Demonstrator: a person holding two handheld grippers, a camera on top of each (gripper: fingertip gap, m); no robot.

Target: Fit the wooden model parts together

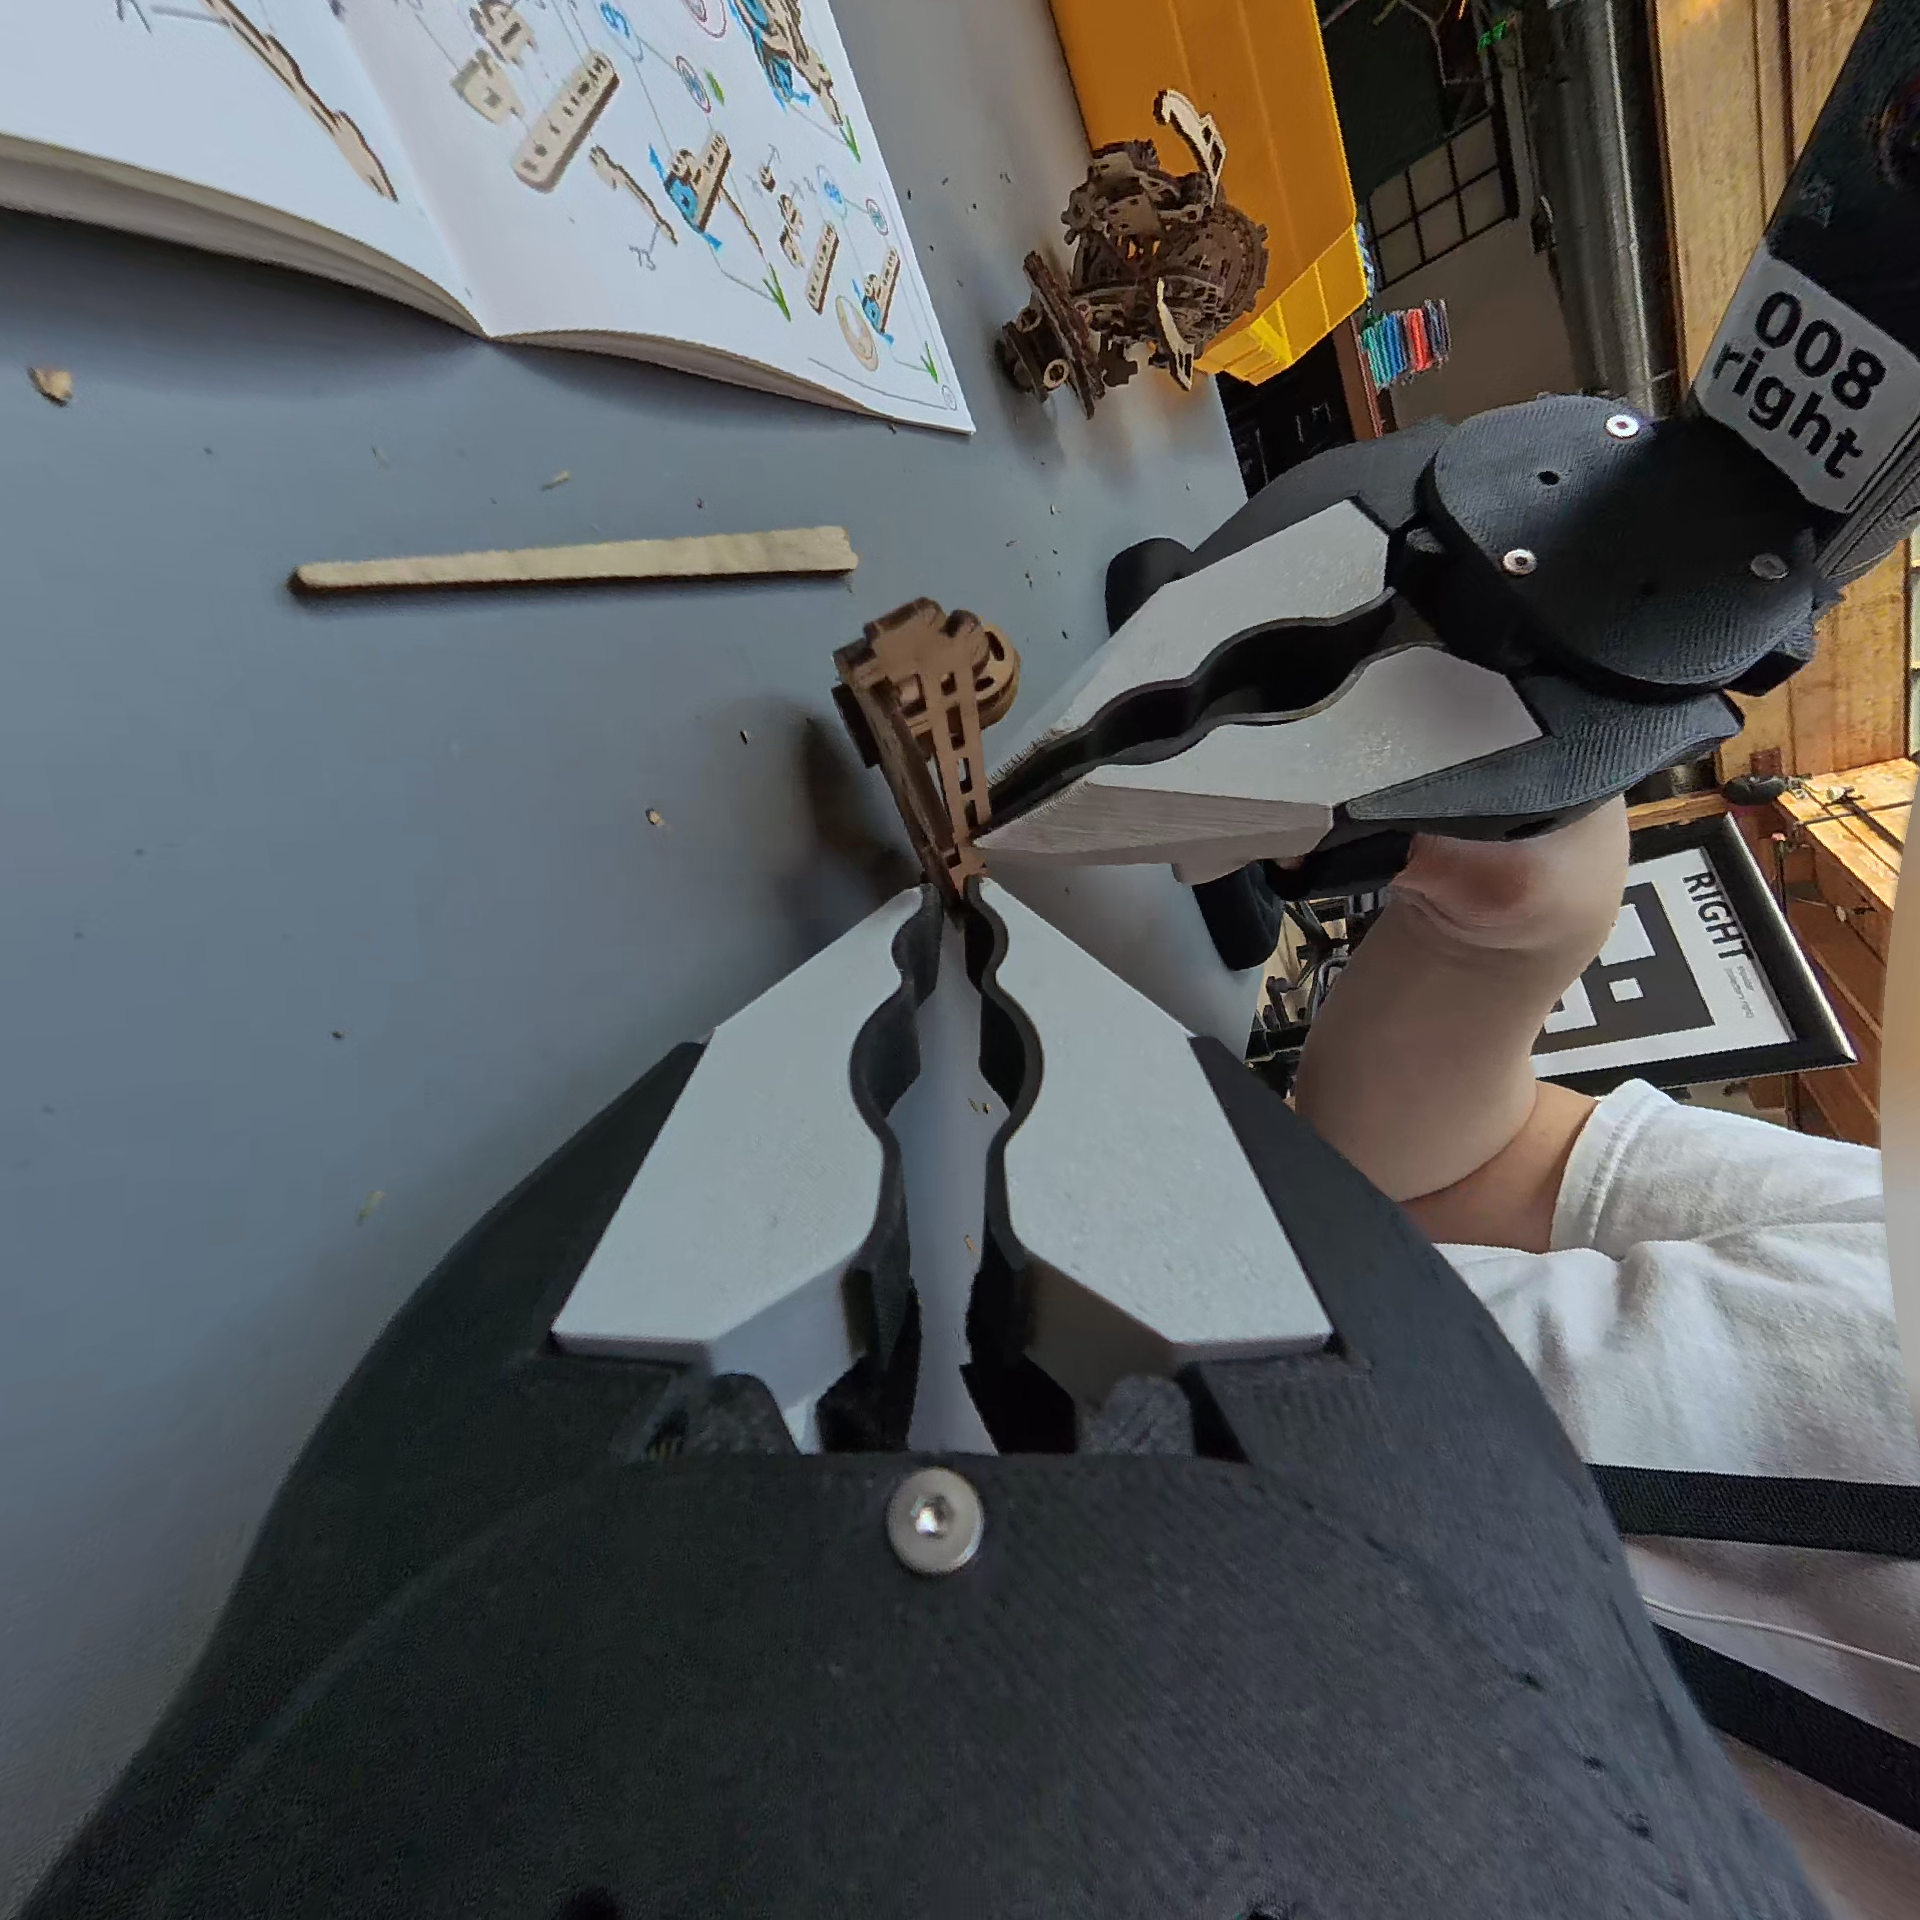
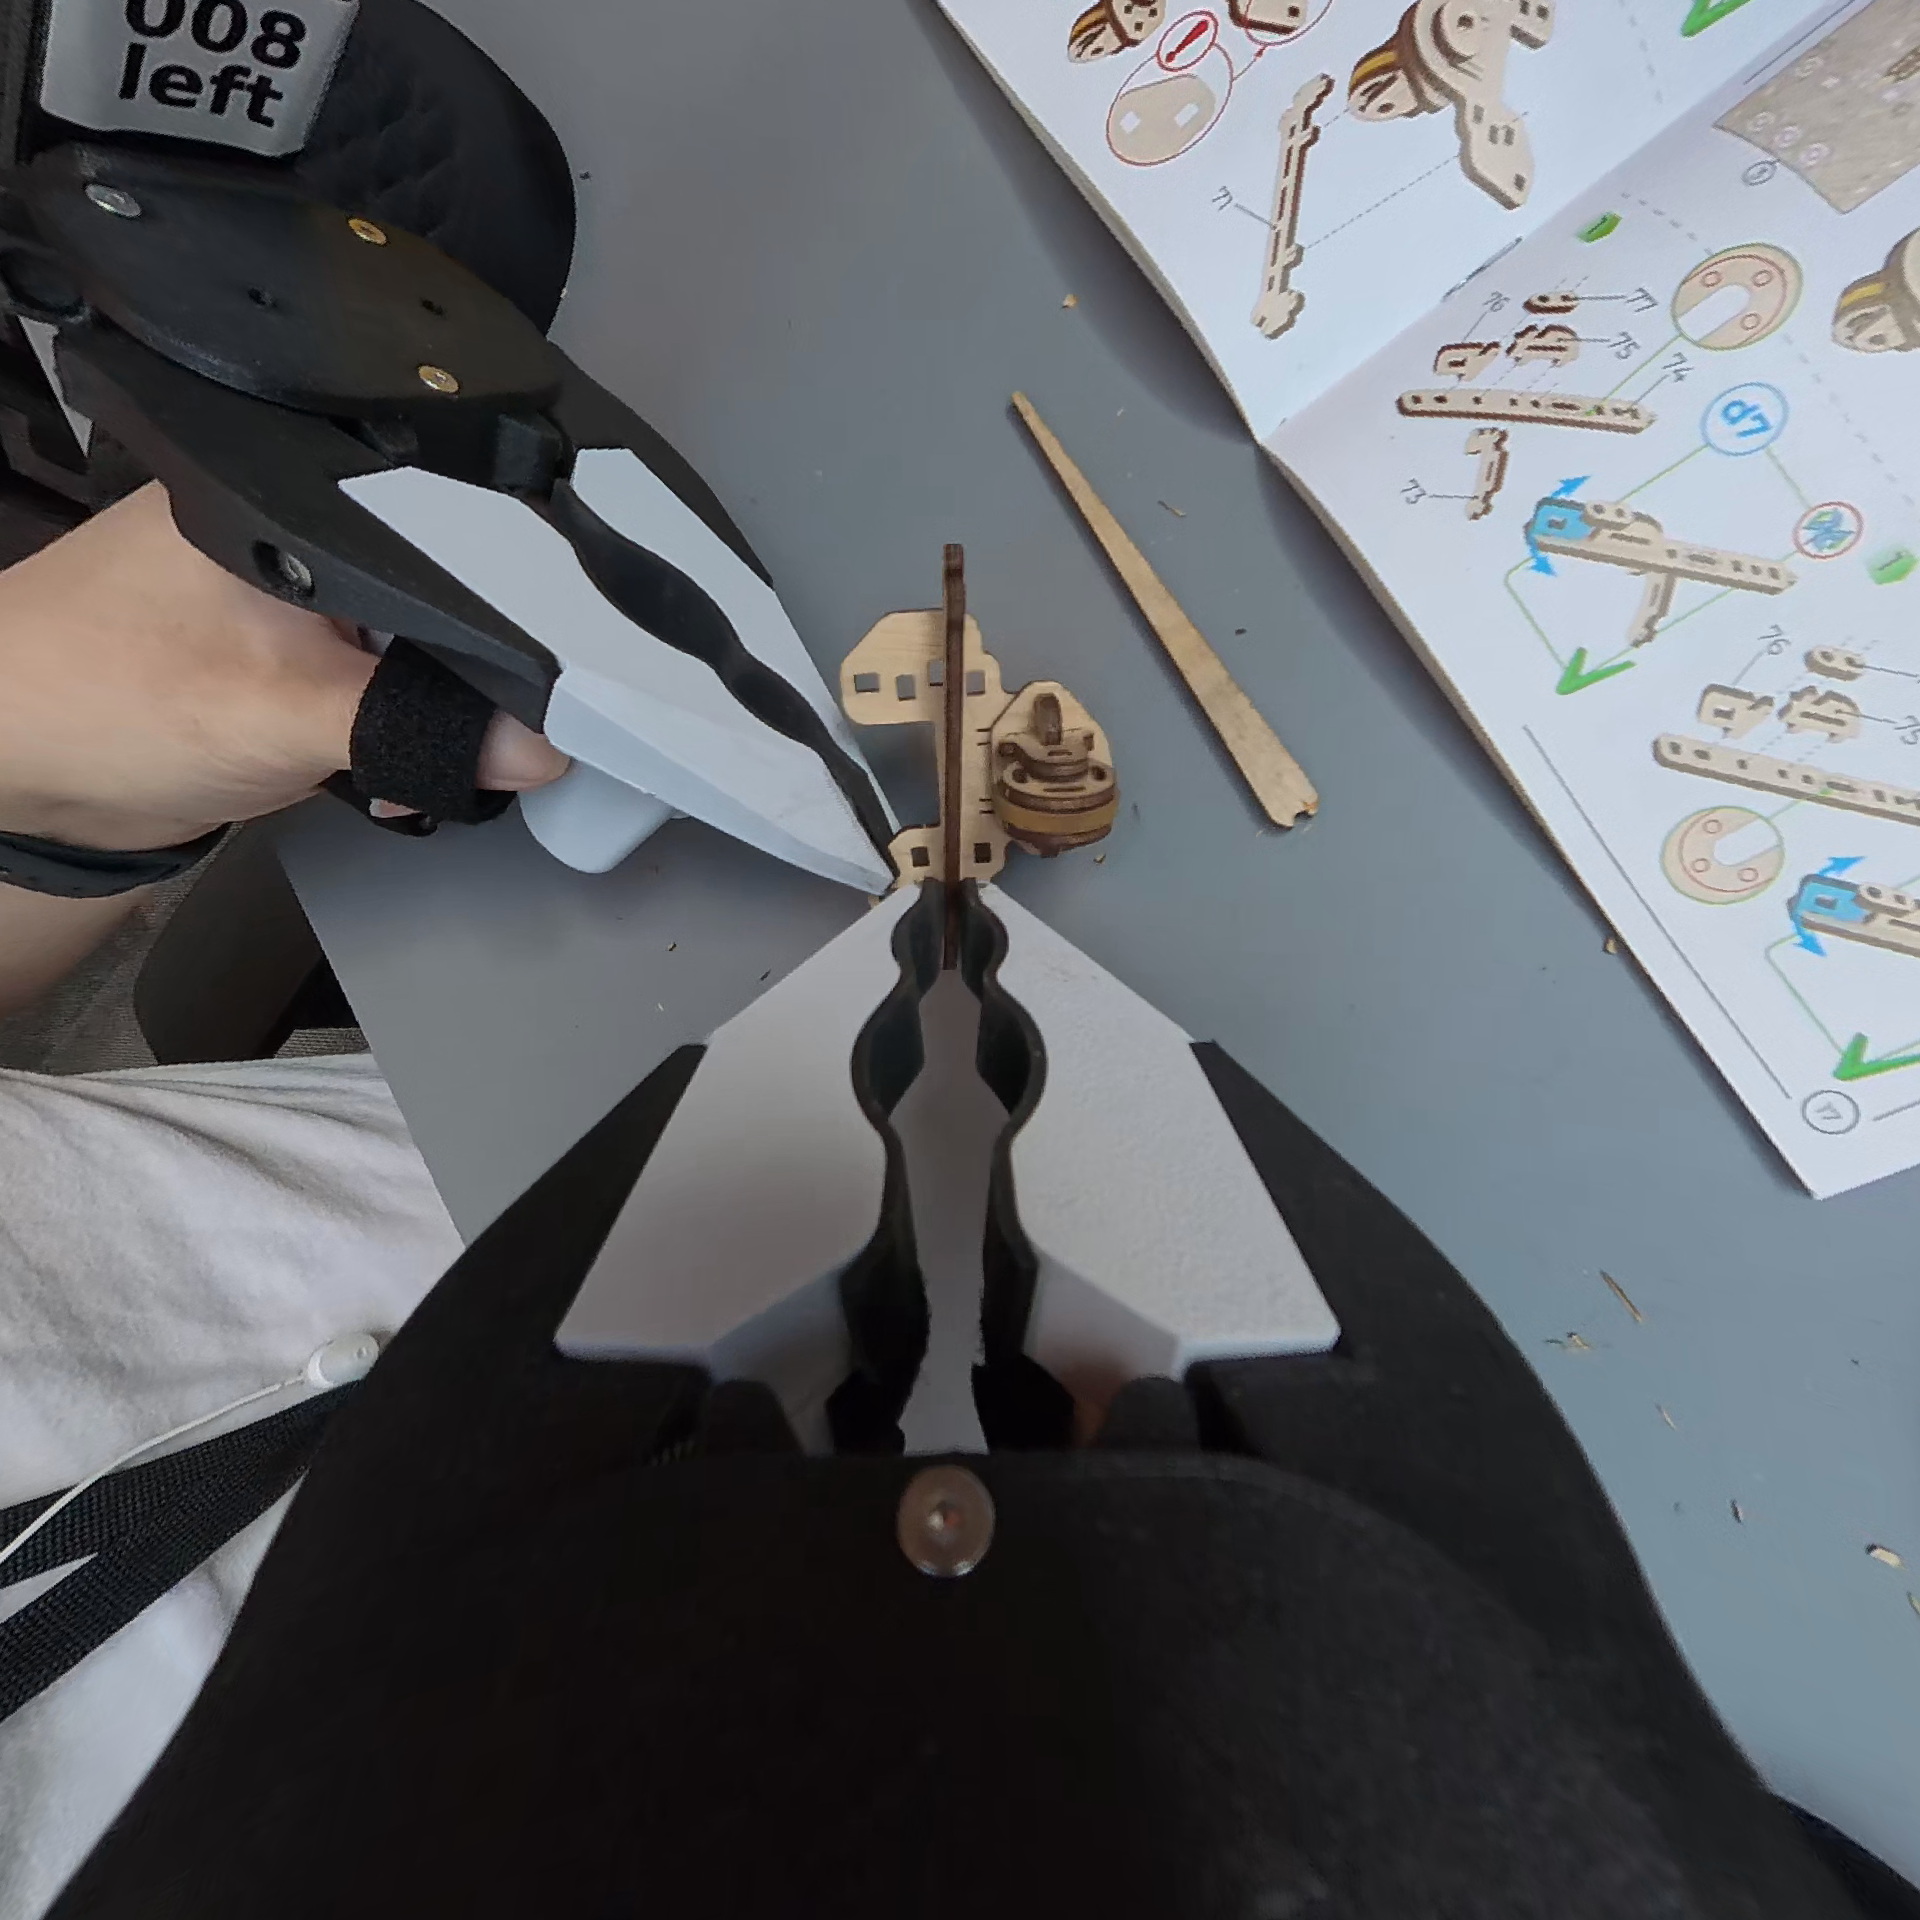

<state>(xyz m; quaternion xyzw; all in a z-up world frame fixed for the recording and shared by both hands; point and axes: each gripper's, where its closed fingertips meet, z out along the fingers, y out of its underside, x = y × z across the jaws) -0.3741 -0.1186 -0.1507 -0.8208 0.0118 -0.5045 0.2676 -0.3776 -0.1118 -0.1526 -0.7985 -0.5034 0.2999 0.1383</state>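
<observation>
Grey table (image 2: 790, 343), slotted pale wooden assembly (image 2: 961, 727) with round hub, both claws clamped on it

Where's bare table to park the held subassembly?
Free: grey table below the wooden stick, left of both grippers. Crowded: the instruction booklet beyond the stick, the finished wooden model by the yellow bin.

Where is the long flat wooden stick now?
The wooden stick lies flat on the grey table, between the open instruction booklet and the small wooden assembly, touching neither.
</observation>
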